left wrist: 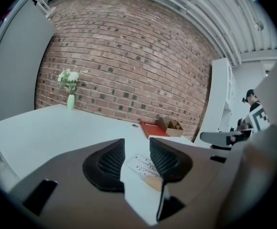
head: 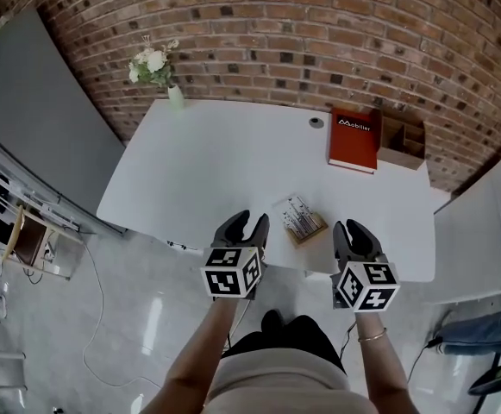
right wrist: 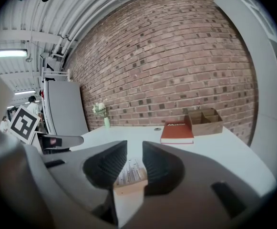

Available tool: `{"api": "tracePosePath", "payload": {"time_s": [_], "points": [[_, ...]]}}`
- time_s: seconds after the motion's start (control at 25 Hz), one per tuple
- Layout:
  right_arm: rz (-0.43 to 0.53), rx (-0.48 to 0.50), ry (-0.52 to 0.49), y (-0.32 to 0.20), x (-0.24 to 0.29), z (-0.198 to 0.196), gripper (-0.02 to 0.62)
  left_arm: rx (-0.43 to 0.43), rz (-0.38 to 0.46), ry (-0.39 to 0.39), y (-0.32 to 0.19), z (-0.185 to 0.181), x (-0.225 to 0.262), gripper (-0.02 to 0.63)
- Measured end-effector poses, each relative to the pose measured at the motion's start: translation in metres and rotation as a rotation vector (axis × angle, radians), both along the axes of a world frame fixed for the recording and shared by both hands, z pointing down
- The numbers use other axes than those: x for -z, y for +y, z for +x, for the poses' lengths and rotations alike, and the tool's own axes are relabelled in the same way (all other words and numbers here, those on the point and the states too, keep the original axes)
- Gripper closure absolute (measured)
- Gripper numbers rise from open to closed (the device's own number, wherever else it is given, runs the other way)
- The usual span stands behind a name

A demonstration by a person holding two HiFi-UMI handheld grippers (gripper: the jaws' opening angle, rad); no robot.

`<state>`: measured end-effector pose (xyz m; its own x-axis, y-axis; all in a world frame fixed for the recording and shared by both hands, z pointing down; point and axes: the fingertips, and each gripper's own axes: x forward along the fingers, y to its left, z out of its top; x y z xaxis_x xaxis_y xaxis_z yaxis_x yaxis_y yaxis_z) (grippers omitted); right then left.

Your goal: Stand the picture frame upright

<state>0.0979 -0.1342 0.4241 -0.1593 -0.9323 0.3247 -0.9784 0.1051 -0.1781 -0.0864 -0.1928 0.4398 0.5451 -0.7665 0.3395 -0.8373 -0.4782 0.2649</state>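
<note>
The frame [head: 299, 219] was lying flat and a bit skewed on the table [head: 207, 162], close to its near edge and between the two grippers. The left gripper [head: 248, 222] had its jaws spread with nothing in them. Same deal for the right gripper [head: 352, 228], apart and empty, and both hovered at the near edge just short of the frame. I'd come in low with one gripper and pinch the wooden edge rather than the printed face. The other could steady the far side while tipping it up, since a light frame would probably skate on that smooth top. Couldn't tell if it had a back stand. The table was plain white and mostly bare, with a red book [head: 353, 139] and a box [head: 403, 141] far right and a vase [head: 174, 94] far left. There was a brick wall [head: 276, 33] behind and a glossy floor [head: 129, 317] below.
</note>
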Motion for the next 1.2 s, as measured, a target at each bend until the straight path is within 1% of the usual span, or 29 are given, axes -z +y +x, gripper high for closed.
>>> {"api": "tracePosePath", "payload": {"time_s": [0.12, 0.48, 0.68, 0.84, 1.2], "points": [[-0.022, 0.024, 0.005, -0.006, -0.009, -0.003, 0.511, 0.005, -0.025, 0.006, -0.004, 0.003, -0.008, 0.449], [-0.094, 0.109, 0.044, -0.029, -0.034, -0.006, 0.511, 0.054, -0.168, 0.062, -0.017, 0.011, -0.048, 0.449], [-0.14, 0.141, 0.046, -0.041, -0.049, -0.005, 0.511, 0.075, -0.239, 0.087, -0.023, 0.018, -0.069, 0.449], [-0.167, 0.161, 0.041, -0.049, -0.057, -0.006, 0.511, 0.087, -0.299, 0.092, -0.026, 0.022, -0.087, 0.449], [-0.218, 0.192, 0.043, -0.056, -0.074, -0.003, 0.512, 0.072, -0.456, 0.147, -0.023, 0.046, -0.122, 0.451]]}}
